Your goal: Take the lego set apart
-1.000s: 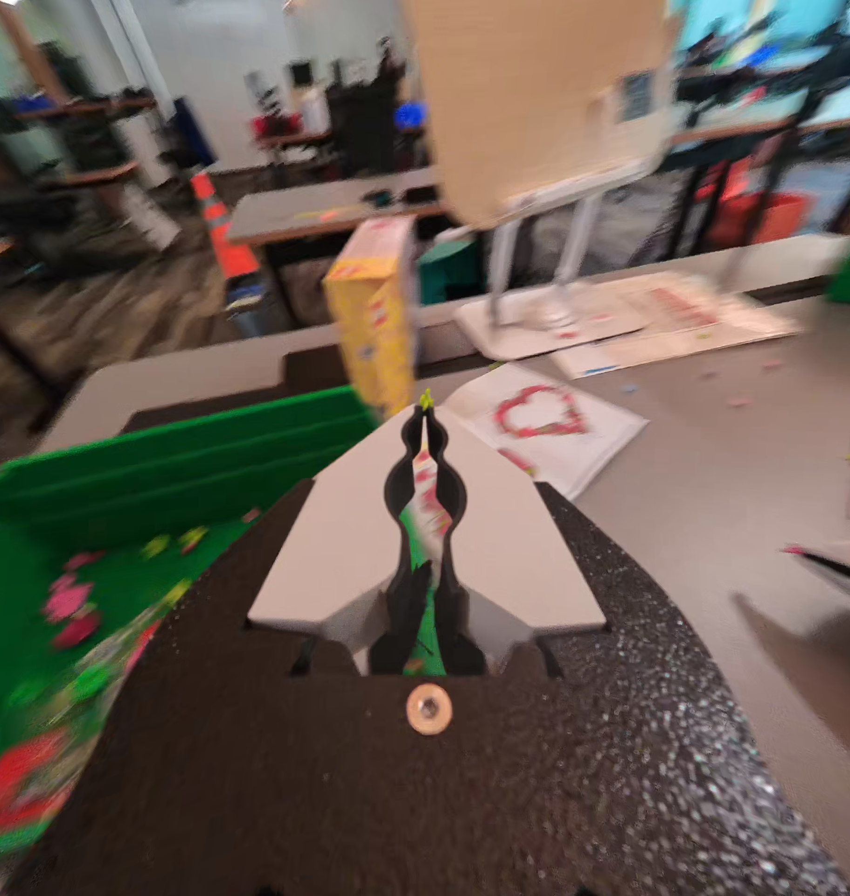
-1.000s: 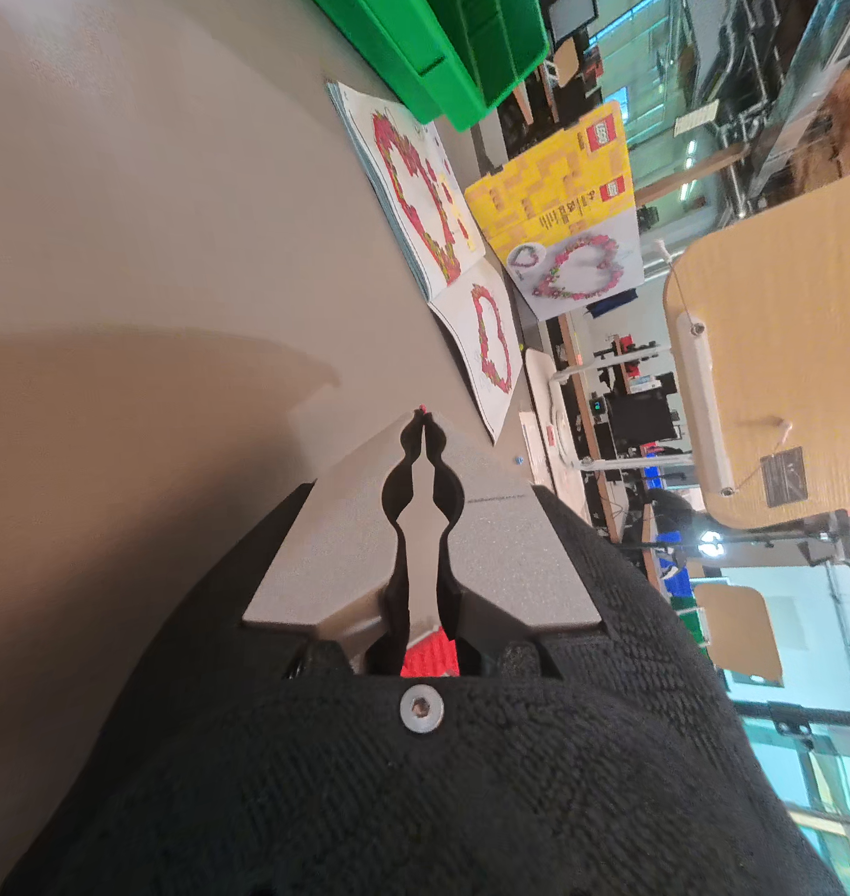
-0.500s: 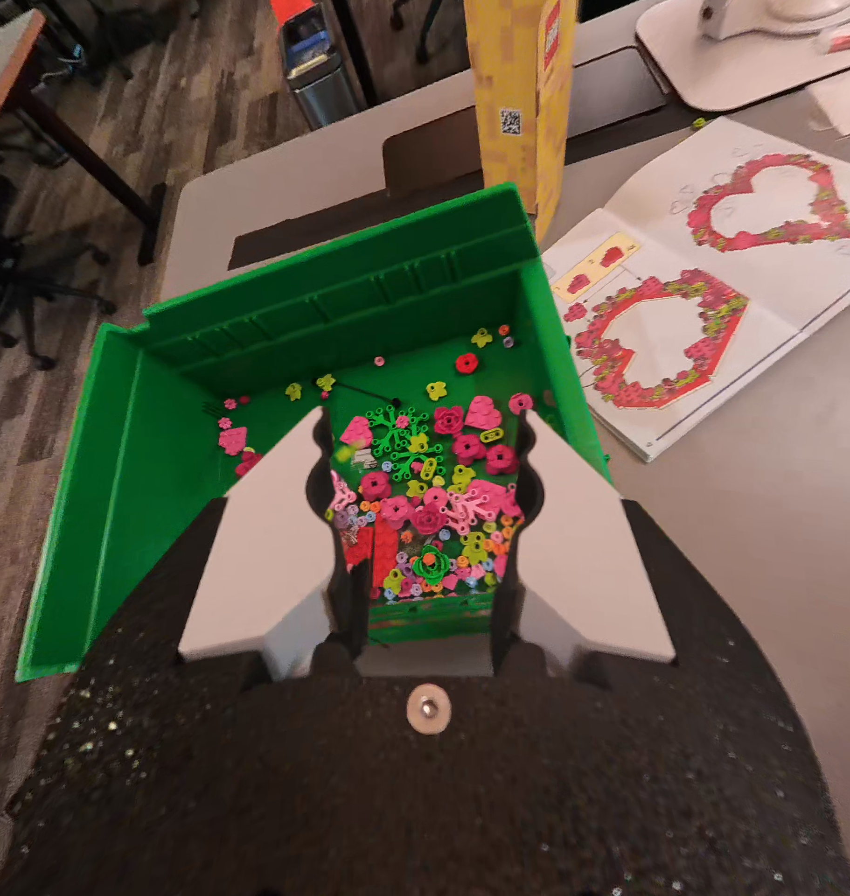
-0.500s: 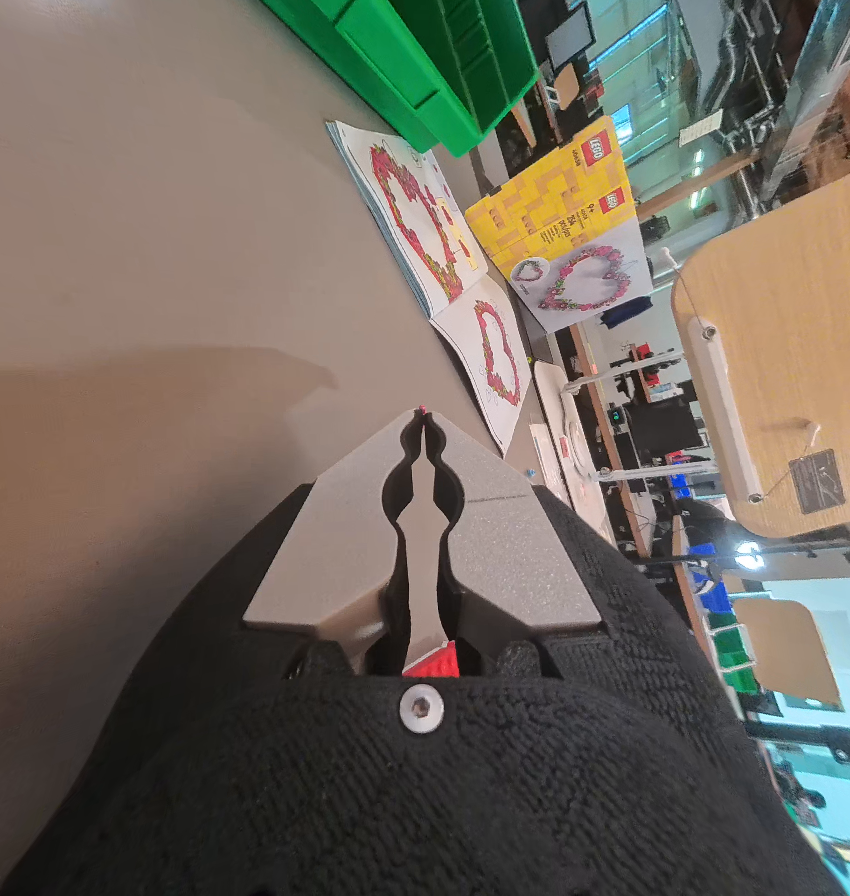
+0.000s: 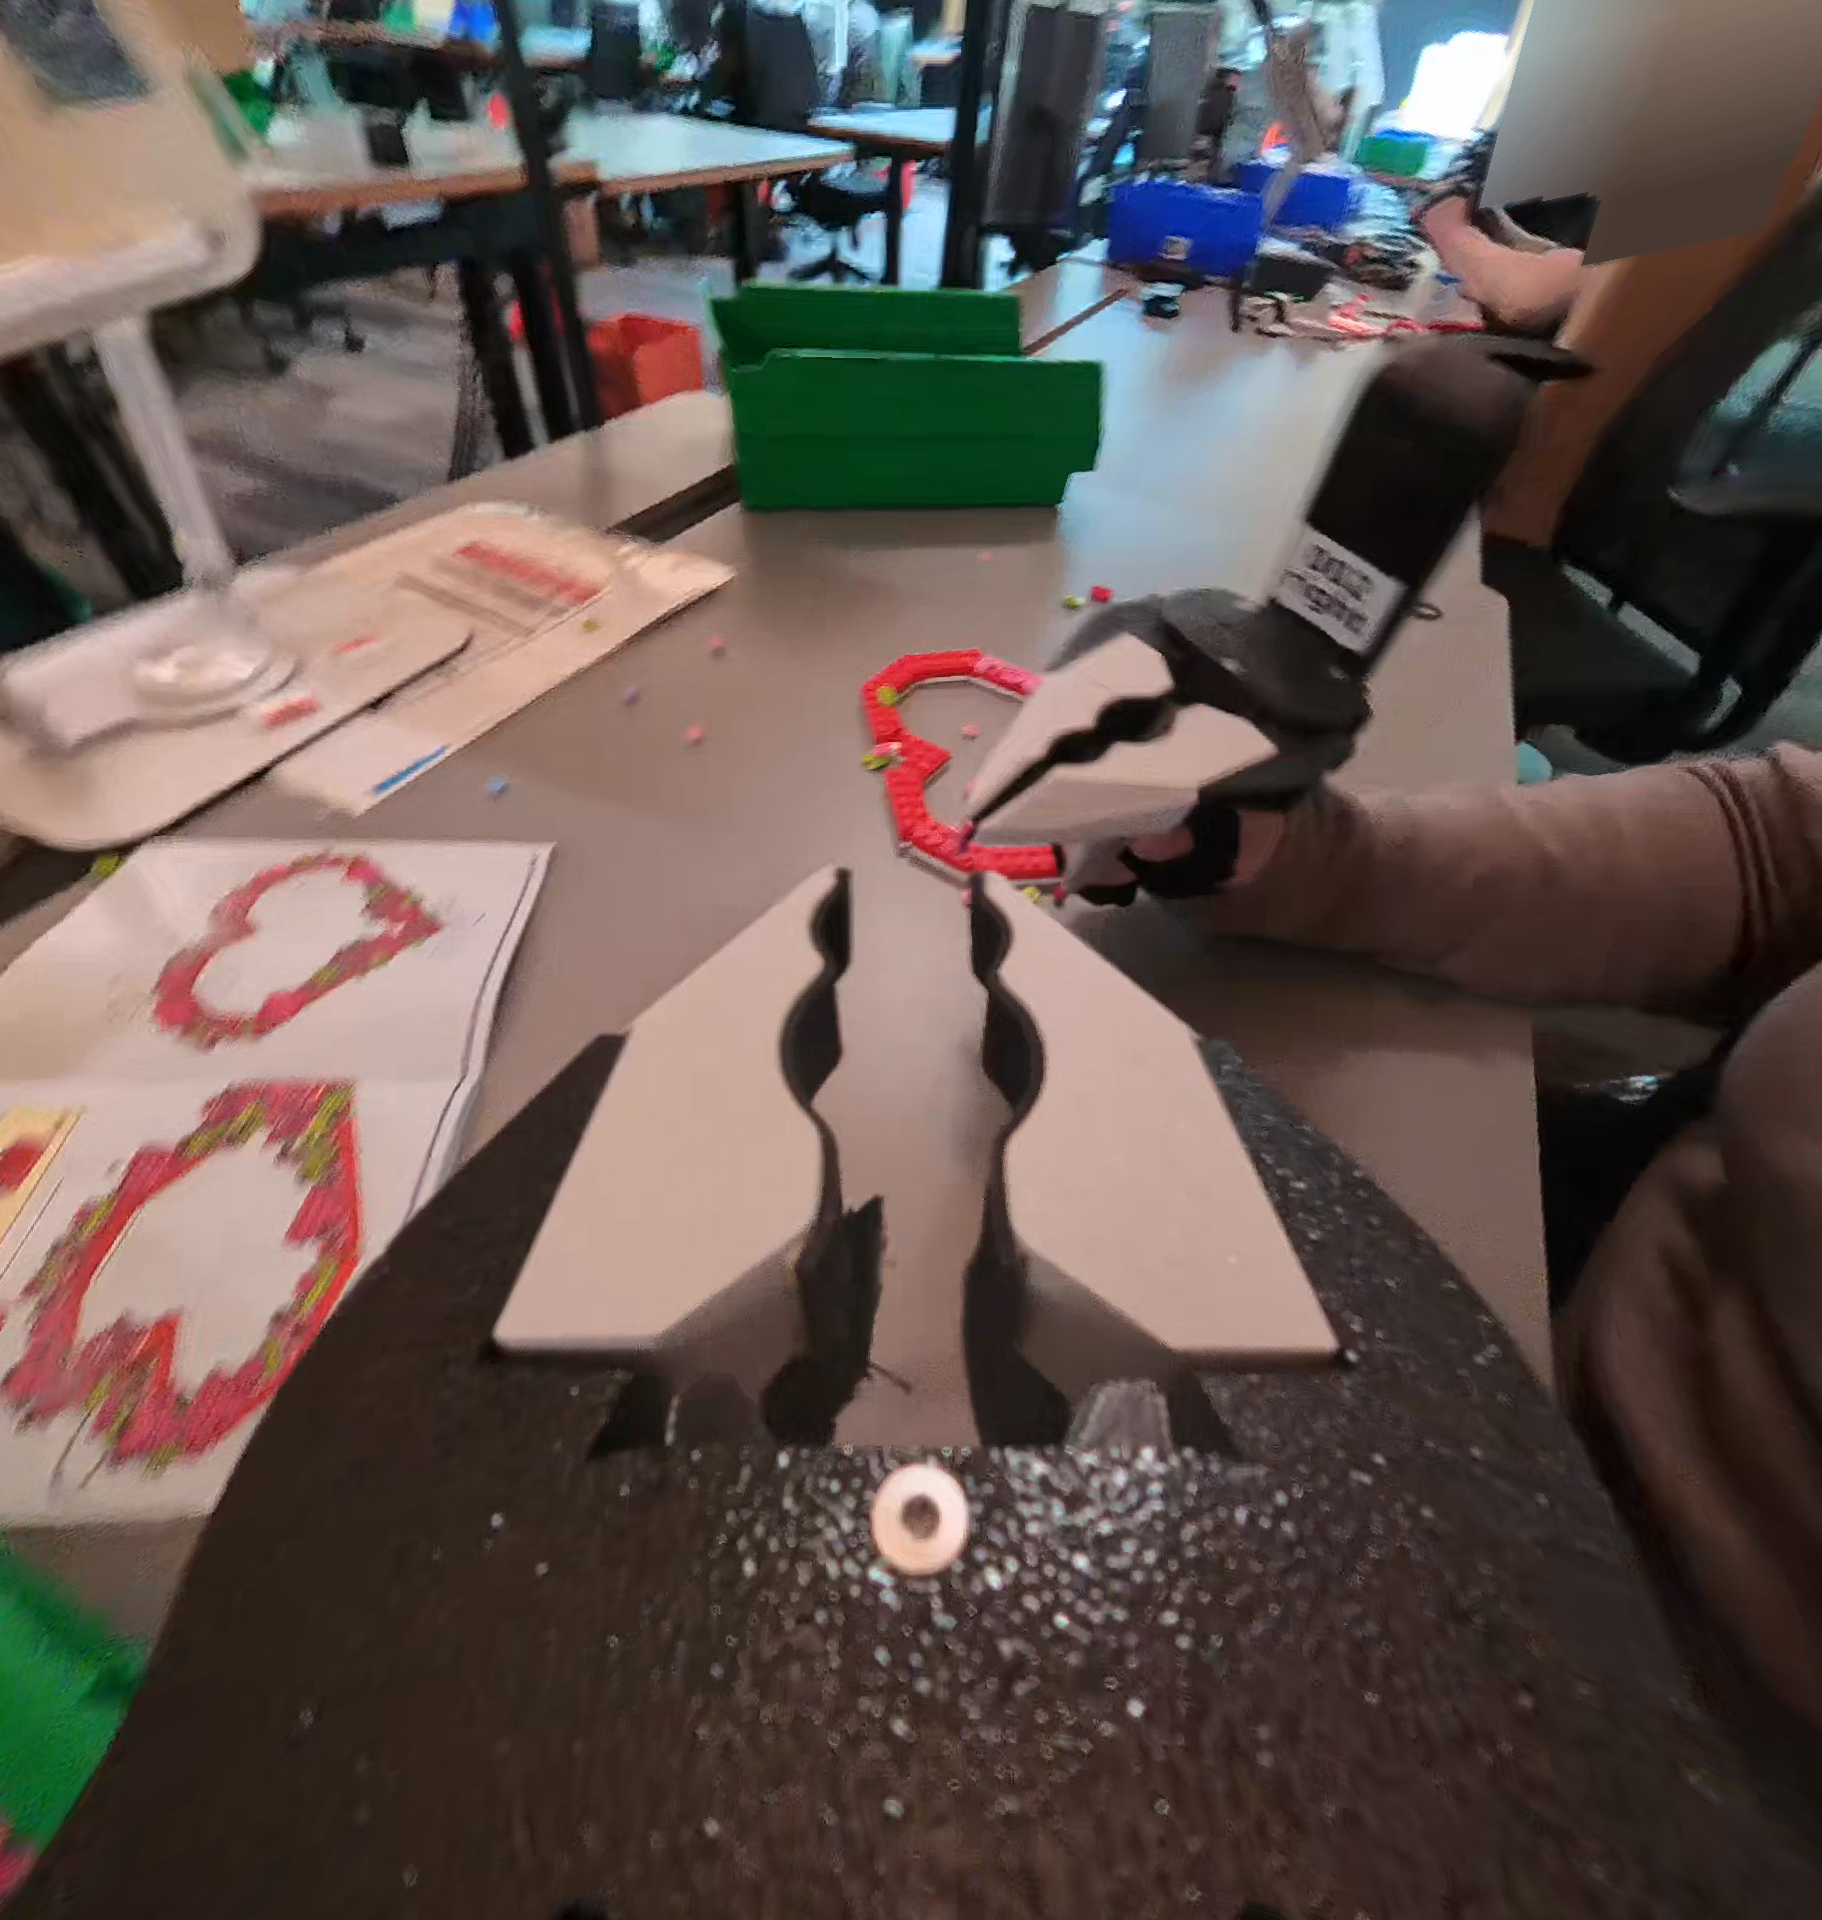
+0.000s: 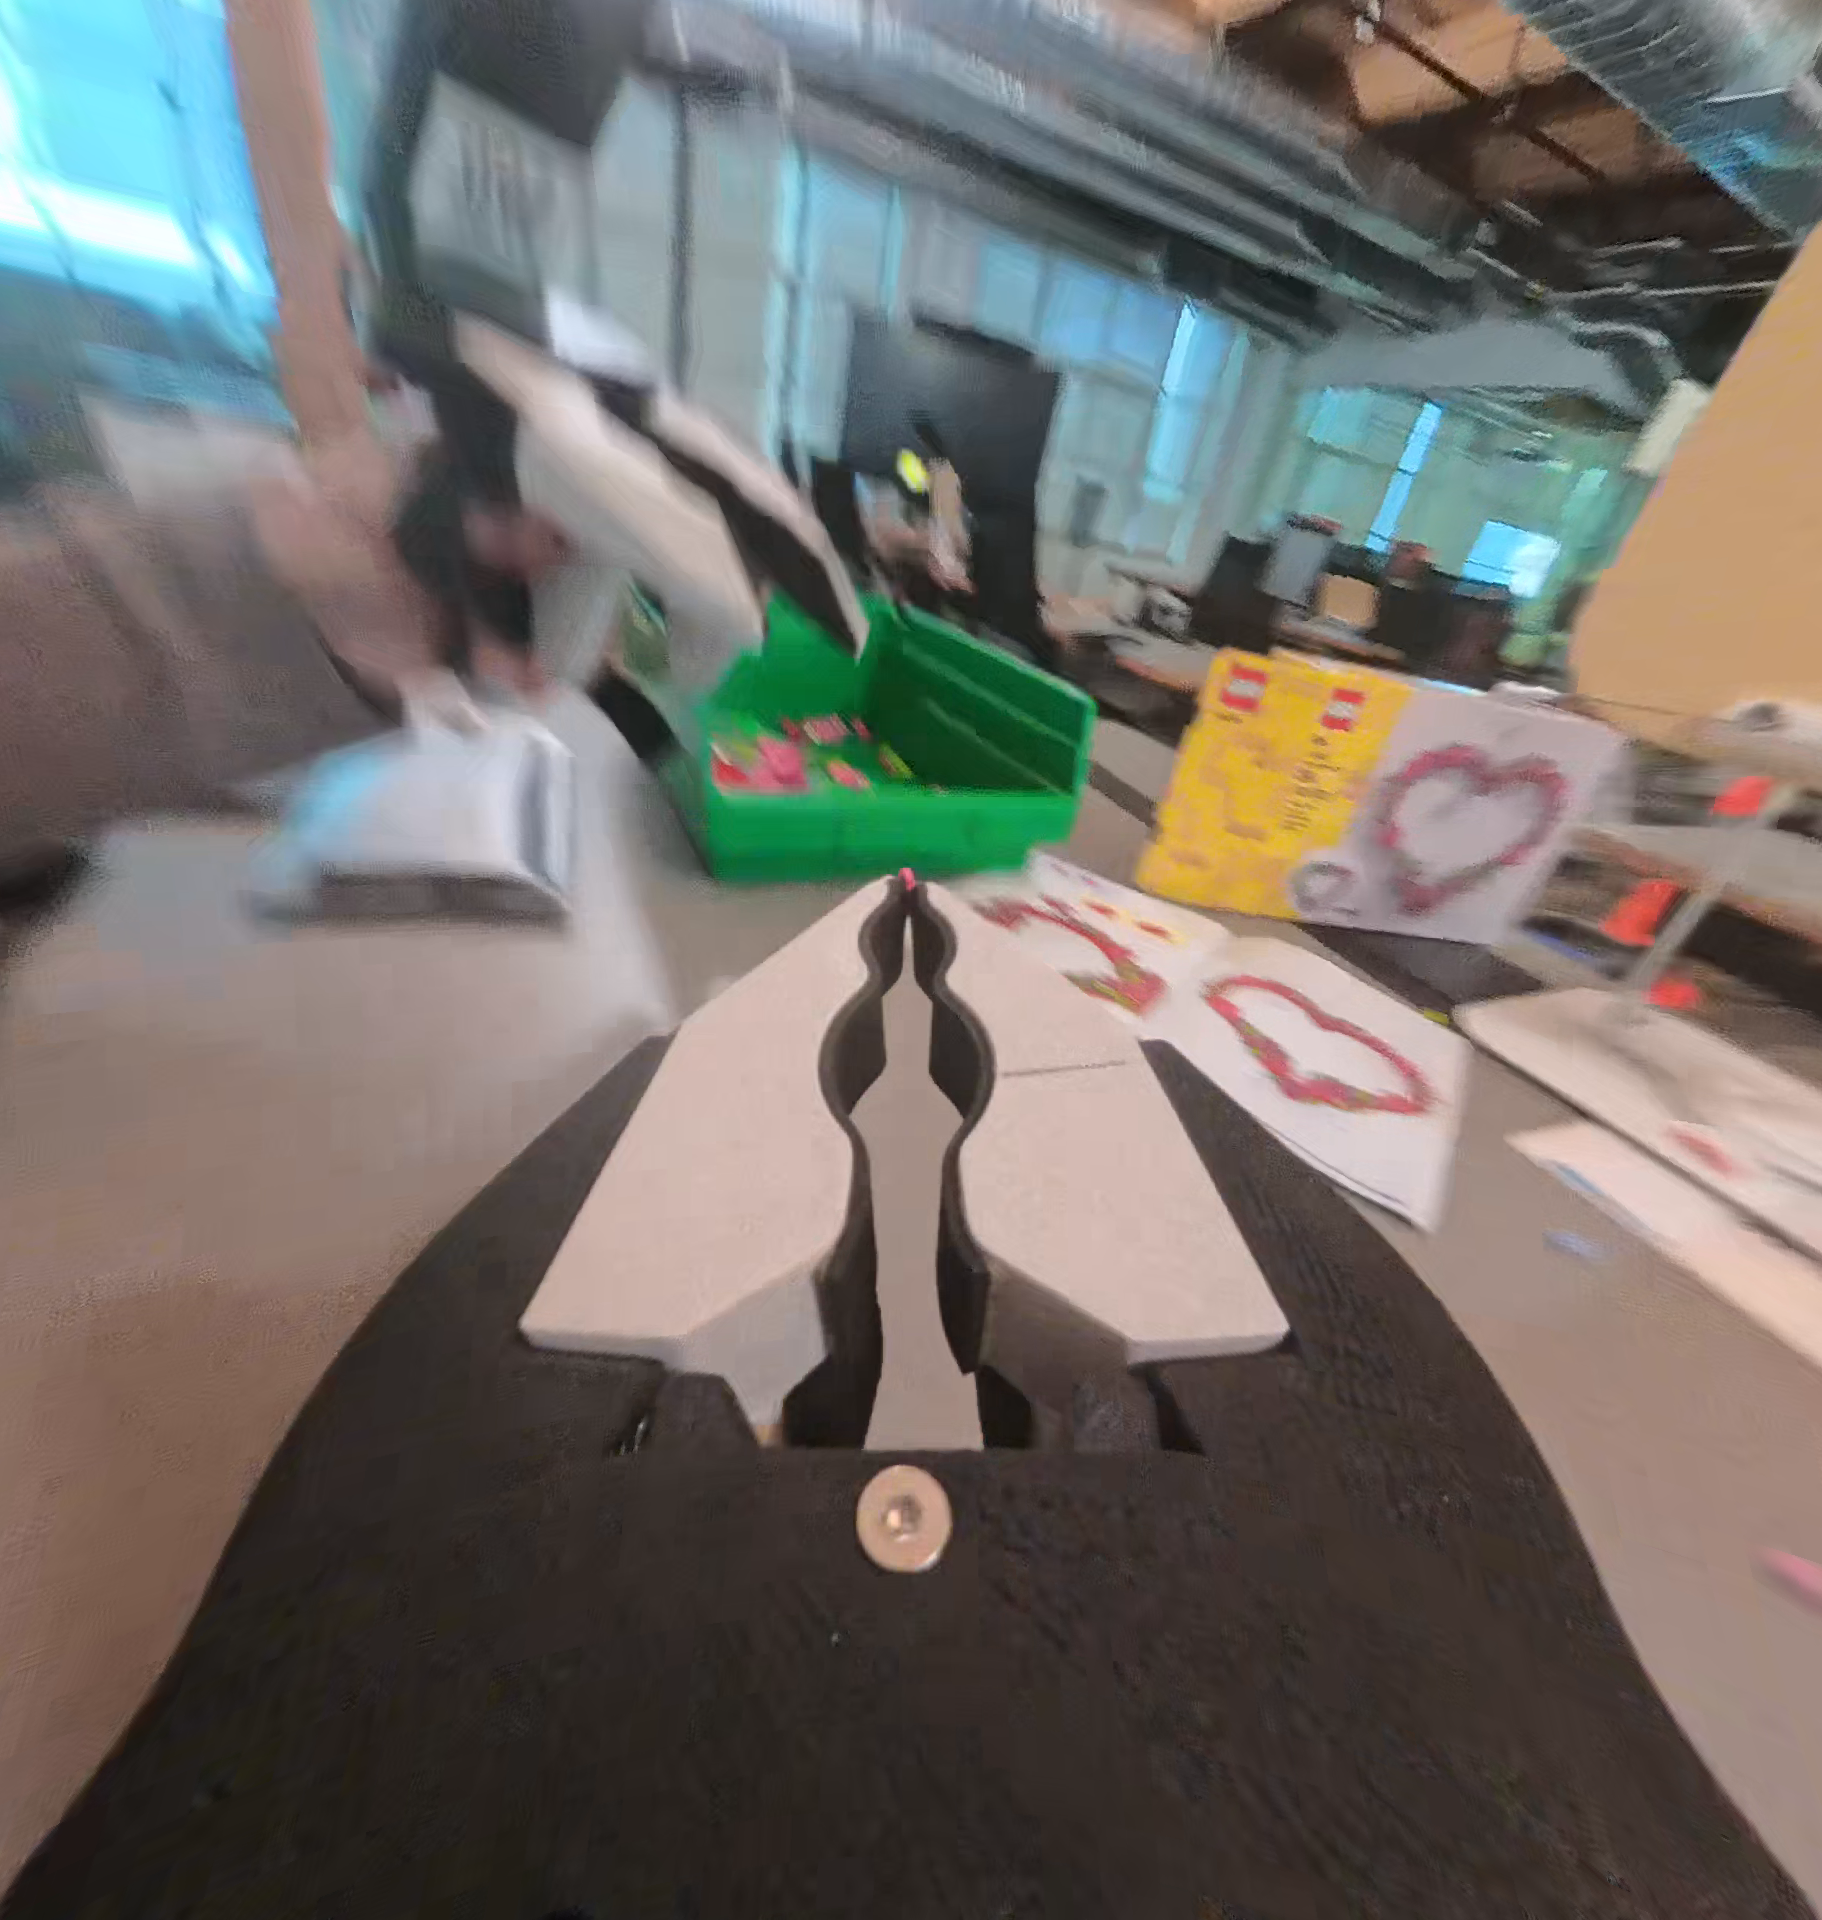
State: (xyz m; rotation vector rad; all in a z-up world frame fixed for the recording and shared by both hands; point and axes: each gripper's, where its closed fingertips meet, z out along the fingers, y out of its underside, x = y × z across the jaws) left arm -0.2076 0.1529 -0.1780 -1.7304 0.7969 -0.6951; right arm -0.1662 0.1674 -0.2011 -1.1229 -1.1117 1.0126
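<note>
Grey tabletop (image 5: 1250, 1049) in open-plan workshop w/ rows of desks behind; red heart-shaped lego frame (image 5: 922, 774) lies flat at 12 o'clock of left gripper (image 5: 909, 883), loose bits scattered nearby, open instruction booklet (image 5: 263, 997) at 9 o'clock, green bin (image 5: 912, 436) farther back. Left fingers part-open, nothing between them. Right gripper (image 6: 905, 902) fingers pinched together on tiny pink piece (image 6: 905, 881) at tips; in rt view (blurred) green bin w/ parts (image 6: 886, 769) at 12, yellow-white box (image 6: 1374, 790) at 1-2 o'clock.
</note>
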